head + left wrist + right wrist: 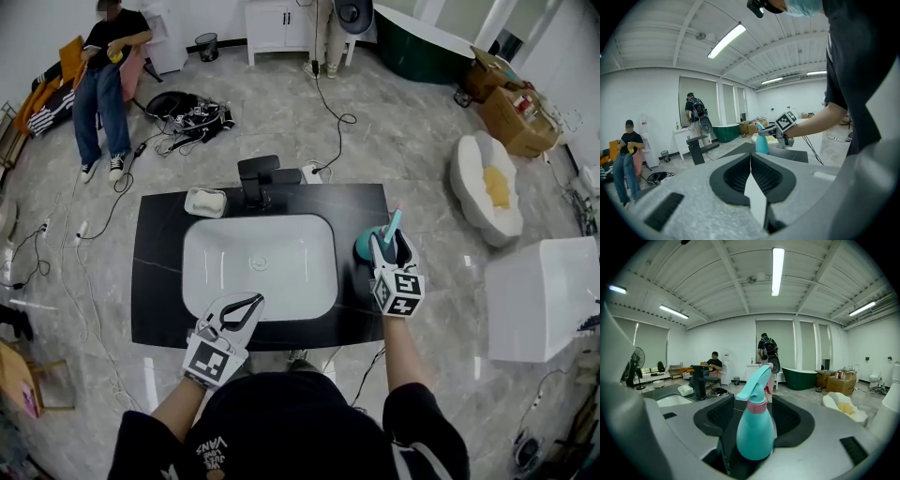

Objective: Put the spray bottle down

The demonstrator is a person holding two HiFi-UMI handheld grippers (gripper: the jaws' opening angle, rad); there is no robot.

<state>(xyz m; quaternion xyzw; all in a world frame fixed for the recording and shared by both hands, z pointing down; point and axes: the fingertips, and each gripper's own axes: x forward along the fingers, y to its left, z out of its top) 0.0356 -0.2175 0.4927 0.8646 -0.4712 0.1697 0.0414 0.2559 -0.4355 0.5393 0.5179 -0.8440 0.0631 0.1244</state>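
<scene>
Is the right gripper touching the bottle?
Cannot tell. Right gripper view: the bottle stands between the right gripper's open jaws; gap at its left, right edge overlapping the pad.

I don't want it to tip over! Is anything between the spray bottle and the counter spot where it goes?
Nothing visible is. The spray bottle already seems to stand upright on the black counter, right of the sink, between the open fingers of the right gripper.

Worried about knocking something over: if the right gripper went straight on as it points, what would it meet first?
Most likely the spray bottle, which stands upright between the open tongs of the right gripper.
</scene>
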